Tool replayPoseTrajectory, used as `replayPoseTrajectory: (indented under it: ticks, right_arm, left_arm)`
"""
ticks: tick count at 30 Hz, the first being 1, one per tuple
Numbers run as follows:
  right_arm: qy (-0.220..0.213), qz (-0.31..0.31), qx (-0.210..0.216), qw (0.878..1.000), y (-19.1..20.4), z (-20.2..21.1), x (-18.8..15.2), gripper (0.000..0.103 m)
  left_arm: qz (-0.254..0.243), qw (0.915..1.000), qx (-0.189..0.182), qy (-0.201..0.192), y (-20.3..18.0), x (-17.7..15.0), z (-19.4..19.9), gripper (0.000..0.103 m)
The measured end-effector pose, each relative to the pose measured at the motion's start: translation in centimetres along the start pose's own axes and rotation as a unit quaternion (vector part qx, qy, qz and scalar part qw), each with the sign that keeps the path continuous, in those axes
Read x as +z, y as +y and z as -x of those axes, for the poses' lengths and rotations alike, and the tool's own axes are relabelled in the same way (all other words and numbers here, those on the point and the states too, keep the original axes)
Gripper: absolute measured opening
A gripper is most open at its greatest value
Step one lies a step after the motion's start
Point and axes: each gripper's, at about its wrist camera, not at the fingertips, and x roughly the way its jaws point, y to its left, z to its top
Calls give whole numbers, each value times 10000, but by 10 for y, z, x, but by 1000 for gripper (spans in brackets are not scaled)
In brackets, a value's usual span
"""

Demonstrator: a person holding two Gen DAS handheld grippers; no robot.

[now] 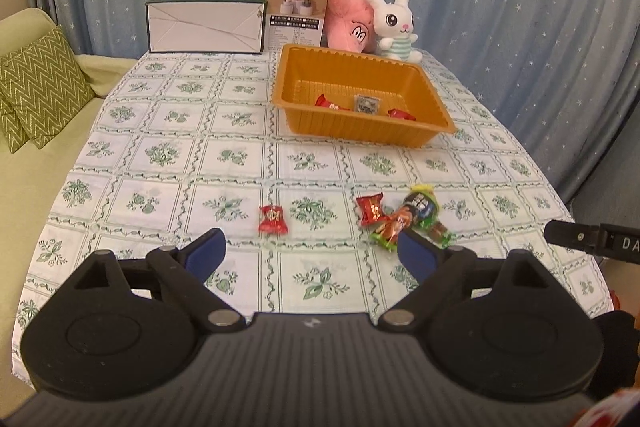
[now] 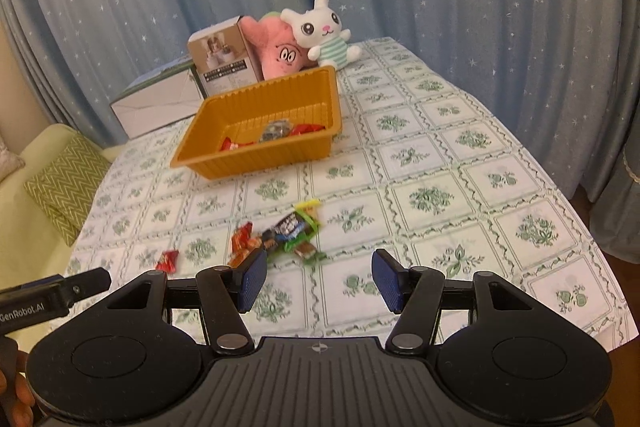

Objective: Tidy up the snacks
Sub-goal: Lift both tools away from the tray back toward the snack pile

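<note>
Left wrist view: orange tray (image 1: 362, 131) sits upper centre on the patterned tablecloth (image 1: 160, 155), already holding three items — two red-wrapped candies and a small grey packet (image 1: 366, 104) between them. Left on the cloth, lower centre: a lone red candy (image 1: 273, 219) and, to its right, a small heap of snacks (image 1: 404, 219) made of another red candy, an orange-and-green wrapper and a dark-and-green packet. Left gripper (image 1: 312, 255) has its fingers spread wide with nothing between them; its right fingertip overlaps the lower edge of the heap in the picture, so that edge is hidden, and contact cannot be told. The other gripper's tip enters at the right edge, cut off. Judgement: sorting is under way, with at least four pieces still to move. Right wrist view: same tray (image 2: 256, 163) upper centre-left; its near wall hides part of the contents, so only the grey packet and bits of red show. The heap (image 2: 280, 231) is blurred here — individual wrappers are hard to count. Right gripper (image 2: 318, 277) stands partly spread and empty, its left finger covering the heap's near side. The lone red candy (image 2: 168, 261) sits at lower left. Boxes and plush toys behind the tray appear unrelated.
</note>
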Motion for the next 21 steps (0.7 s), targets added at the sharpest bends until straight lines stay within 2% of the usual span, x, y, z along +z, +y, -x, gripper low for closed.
replayPoseTrajectory:
  ticks: [12, 21]
  right_arm:
    - [61, 25, 17, 10000, -1, -13, -1, 58]
    - [274, 292, 91, 9992, -3, -51, -2, 58]
  left_arm:
    - [-79, 9999, 59, 41, 3, -1, -10, 91]
    - [-148, 9996, 65, 219, 5, 1, -42, 91]
